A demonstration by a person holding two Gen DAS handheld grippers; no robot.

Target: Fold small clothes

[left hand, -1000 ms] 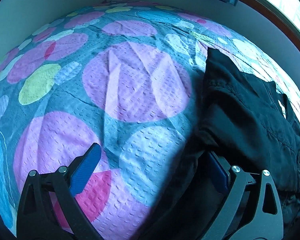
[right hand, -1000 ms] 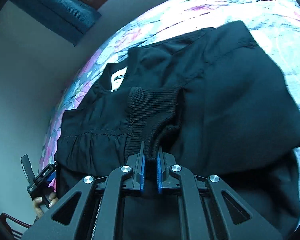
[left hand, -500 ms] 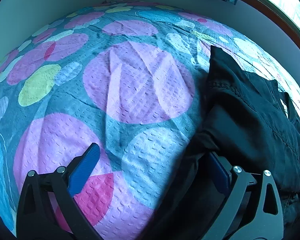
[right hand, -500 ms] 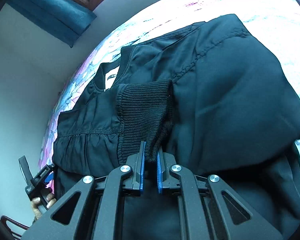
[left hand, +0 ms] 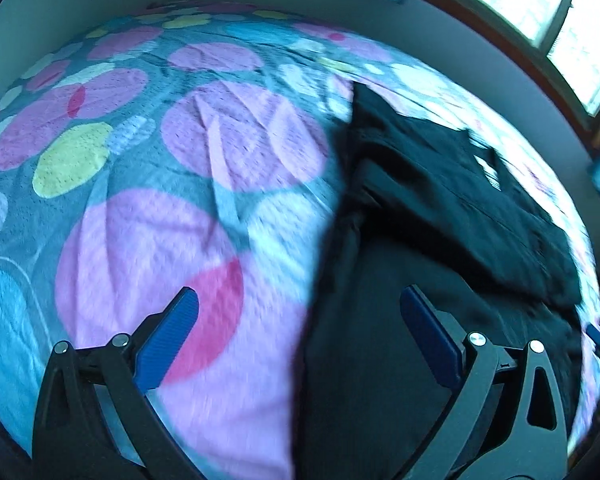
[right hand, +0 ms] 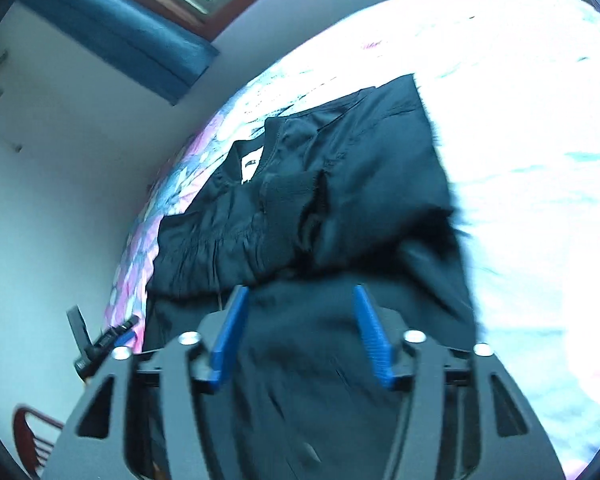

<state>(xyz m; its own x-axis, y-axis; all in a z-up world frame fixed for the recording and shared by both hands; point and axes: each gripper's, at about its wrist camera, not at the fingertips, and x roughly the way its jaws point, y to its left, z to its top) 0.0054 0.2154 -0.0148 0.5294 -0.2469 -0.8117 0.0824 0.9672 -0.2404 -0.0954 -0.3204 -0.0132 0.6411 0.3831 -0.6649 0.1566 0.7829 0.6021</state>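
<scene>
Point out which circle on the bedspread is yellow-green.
The yellow-green circle lies far left on the bedspread, beyond the left gripper; its neighbours are pink, lilac or white.

Window [left hand: 560, 28] glare; blurred, perhaps motion.

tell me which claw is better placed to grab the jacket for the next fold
Right, probably. The right claw is open directly over the black jacket, facing its ribbed cuff. The left claw is open too, but straddles the jacket's edge, half over the bedspread.
</scene>
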